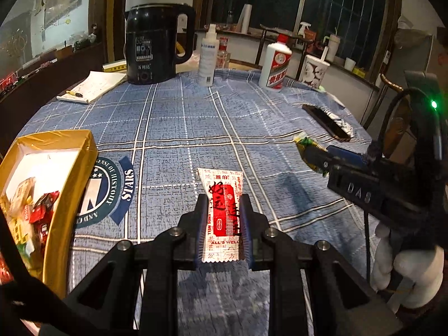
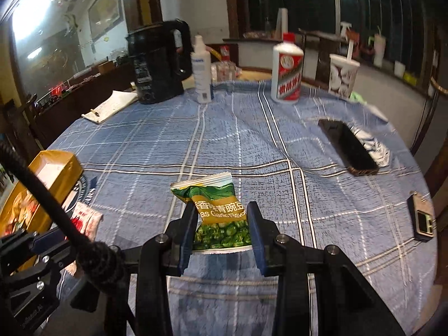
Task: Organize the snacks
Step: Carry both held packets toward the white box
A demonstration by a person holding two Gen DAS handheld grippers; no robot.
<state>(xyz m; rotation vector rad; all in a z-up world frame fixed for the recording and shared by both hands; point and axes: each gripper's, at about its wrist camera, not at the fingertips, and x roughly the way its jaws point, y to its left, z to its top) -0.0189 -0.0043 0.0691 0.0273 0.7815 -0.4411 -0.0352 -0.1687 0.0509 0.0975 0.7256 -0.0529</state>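
My left gripper [image 1: 224, 204] is shut on a red and white snack packet [image 1: 222, 212], held above the blue checked tablecloth. My right gripper [image 2: 222, 212] is shut on a green pea snack packet [image 2: 218, 212] and holds it above the cloth. The right gripper also shows at the right of the left wrist view [image 1: 313, 154] with the green packet's tip [image 1: 303, 142]. A gold box [image 1: 70, 168] with several snack packets inside stands at the left. The red and white packet also shows at the lower left of the right wrist view [image 2: 86, 219], beside the gold box [image 2: 56, 168].
At the table's far side stand a black kettle [image 1: 156, 44], a white spray bottle [image 1: 208, 53], a white liquor bottle [image 1: 275, 64] and a paper cup [image 1: 313, 70]. A notepad with a pen [image 1: 92, 86] lies far left. A dark phone [image 2: 347, 145] and a small device [image 2: 421, 218] lie at the right.
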